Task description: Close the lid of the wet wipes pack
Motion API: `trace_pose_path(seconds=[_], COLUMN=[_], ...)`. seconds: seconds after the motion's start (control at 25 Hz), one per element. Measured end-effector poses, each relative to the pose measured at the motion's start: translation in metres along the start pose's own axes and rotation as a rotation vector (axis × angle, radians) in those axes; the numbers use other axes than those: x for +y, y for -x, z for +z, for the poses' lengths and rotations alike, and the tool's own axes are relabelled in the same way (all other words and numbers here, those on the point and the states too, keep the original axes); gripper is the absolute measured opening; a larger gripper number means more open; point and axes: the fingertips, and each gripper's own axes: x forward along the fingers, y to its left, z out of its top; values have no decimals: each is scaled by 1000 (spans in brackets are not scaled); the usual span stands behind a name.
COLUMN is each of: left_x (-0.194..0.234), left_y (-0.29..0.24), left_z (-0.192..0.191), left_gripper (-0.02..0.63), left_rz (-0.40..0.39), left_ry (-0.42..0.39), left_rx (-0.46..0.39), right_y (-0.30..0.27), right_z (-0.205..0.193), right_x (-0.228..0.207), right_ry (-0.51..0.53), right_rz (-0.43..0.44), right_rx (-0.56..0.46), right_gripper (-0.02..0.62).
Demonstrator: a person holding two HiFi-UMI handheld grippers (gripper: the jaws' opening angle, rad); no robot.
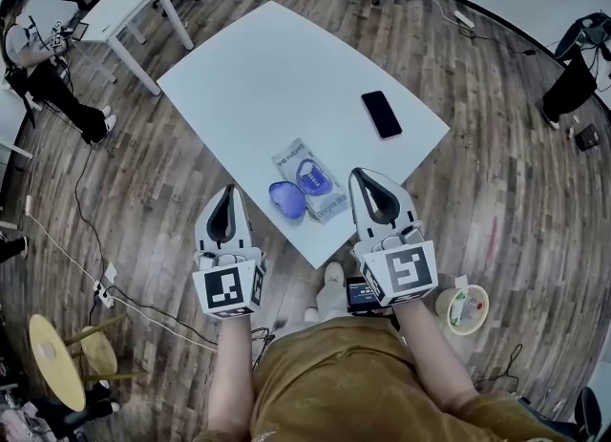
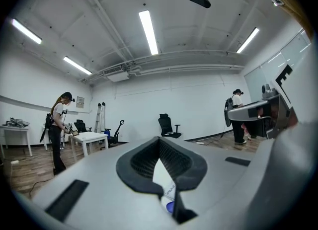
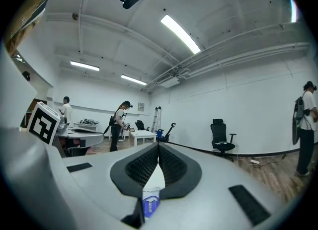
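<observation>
The wet wipes pack (image 1: 310, 180) lies near the front edge of the white table (image 1: 286, 68). Its blue lid (image 1: 286, 199) is flipped open to the left. My left gripper (image 1: 227, 190) hovers off the table's near edge, left of the lid, shut and holding nothing. My right gripper (image 1: 361, 175) sits just right of the pack, also shut and holding nothing. In the left gripper view a strip of the pack (image 2: 168, 193) shows through the slit under the closed tips (image 2: 159, 139). The right gripper view likewise shows the pack (image 3: 150, 199) below its tips (image 3: 158, 145).
A black phone (image 1: 381, 114) lies on the table behind the pack to the right. A smaller white table (image 1: 124, 6) and office chairs stand farther back, with people around the room. A yellow stool (image 1: 55, 362) and floor cables sit at the lower left.
</observation>
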Motion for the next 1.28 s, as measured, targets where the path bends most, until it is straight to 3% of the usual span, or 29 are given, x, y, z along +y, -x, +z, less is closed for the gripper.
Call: trace_pose_path(seconds=[0.56,0.76,1.28], left_x=[-16,-19,0], left_y=[-43,-39,-51], left_z=[-34,-53,-138], left_gripper=[6,6,6], left_rz=[41,62,34], left_ry=[-71,-218,-164], left_rx=[108,151,312], right_y=[-32,-39,-61], right_z=[-20,-33,-63], right_x=[-49,-44,-26], right_ry=[-30,-27,-21], right_rz=[34,70,91], right_rx=[9,42,134], right_gripper=[9,9,9])
